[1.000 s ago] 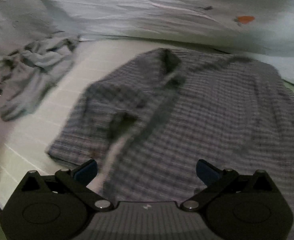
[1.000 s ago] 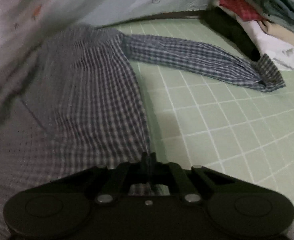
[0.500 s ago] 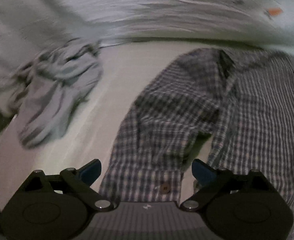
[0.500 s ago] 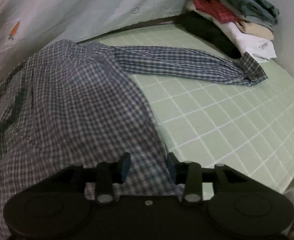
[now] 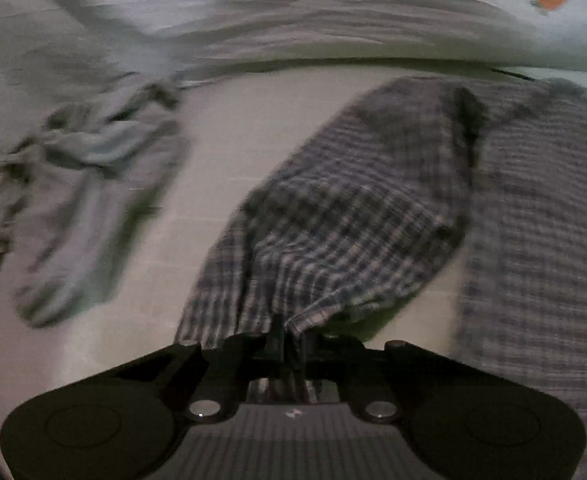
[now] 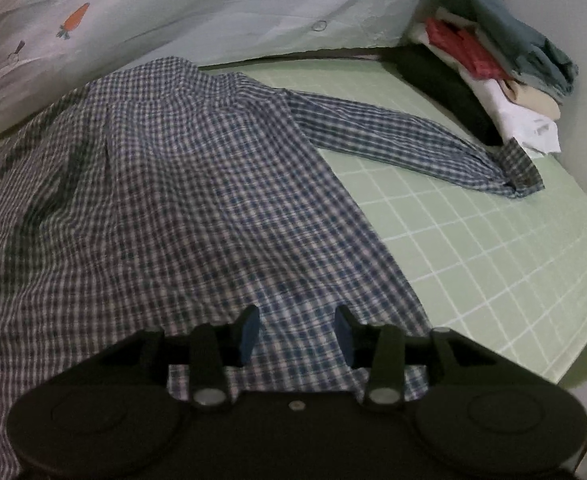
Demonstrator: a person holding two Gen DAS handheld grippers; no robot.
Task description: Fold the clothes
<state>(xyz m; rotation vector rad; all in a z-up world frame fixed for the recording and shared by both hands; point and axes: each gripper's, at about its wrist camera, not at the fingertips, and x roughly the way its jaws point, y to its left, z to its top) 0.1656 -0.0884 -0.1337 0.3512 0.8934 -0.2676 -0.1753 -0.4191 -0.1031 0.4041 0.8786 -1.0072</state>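
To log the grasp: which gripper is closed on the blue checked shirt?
The left gripper: its jaws have just closed, pinching the blue checked shirt. The right gripper stands open above it.

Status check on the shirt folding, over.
Left hand-held gripper just closed, pinching the blue-and-white checked cotton shirt at its edge. Right hand-held gripper open above the cloth. Crumpled pale grey garment lies apart, clear.

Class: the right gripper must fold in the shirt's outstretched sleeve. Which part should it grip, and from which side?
Probably the cuff, approached from its open far end. The sleeve lies flat and straight on the green mat, and the cuff's raised, turned-up edge gives the open right gripper something to pinch.
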